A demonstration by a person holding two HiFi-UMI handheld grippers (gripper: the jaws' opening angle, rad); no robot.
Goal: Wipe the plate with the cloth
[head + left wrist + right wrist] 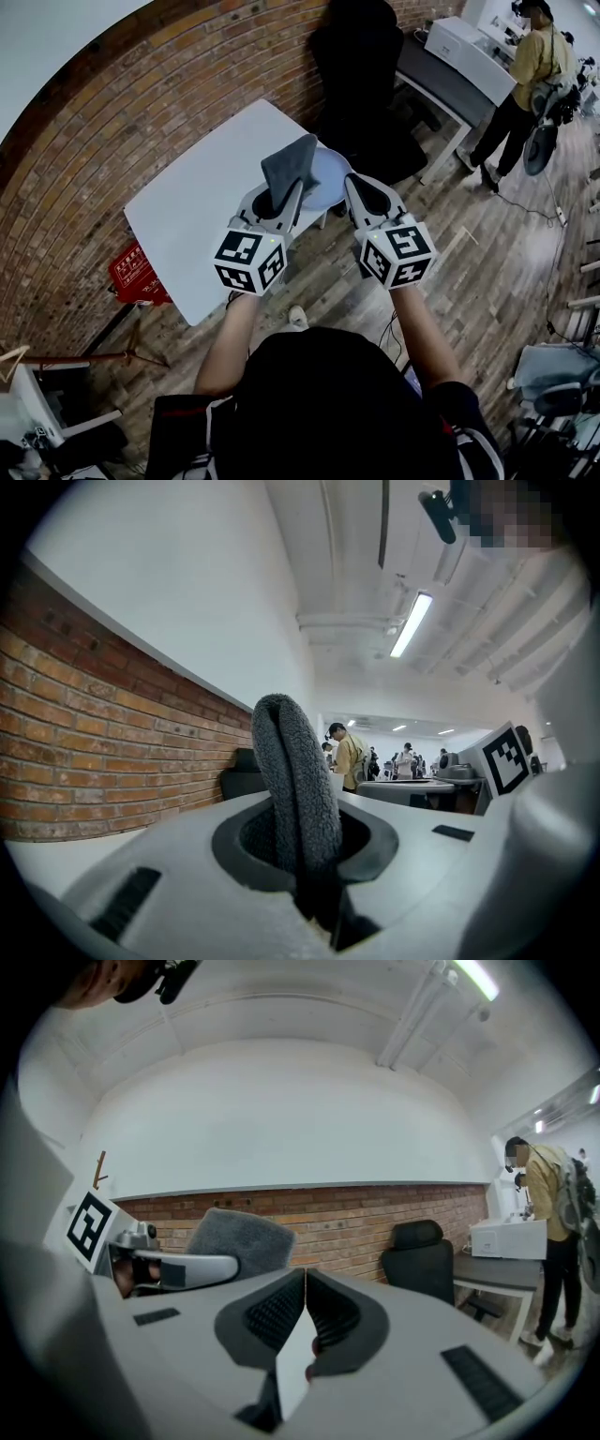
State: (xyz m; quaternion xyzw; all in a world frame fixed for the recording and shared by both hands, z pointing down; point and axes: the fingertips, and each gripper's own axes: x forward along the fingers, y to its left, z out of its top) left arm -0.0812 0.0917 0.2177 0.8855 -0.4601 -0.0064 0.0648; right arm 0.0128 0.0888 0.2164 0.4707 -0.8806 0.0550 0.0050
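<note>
Table (192, 220): white, set against a brick wall. Left gripper (278, 199), over the table's right edge: fingers (375, 841) pinch a grey cloth (291, 161), which stands upright from them in a fold (295, 780); its lower end is lost inside the grip. Right gripper (353, 185), just beside the left at the same edge: fingers (333, 1312) pressed onto the rim of a pale plate (325, 176). In the right gripper view the plate shows only as a thin white sliver (292, 1363), edge-on. In the head view the cloth and both grippers cover much of it, and whether it rests on the table or is held above it cannot be told. Cloth and plate overlap there; contact is unclear. Black chair (361, 75): beyond the table. Red crate (139, 274): on the floor at the table's left side, partly cut off by the table. Person in a yellow top (532, 66): well apart from the table.
</note>
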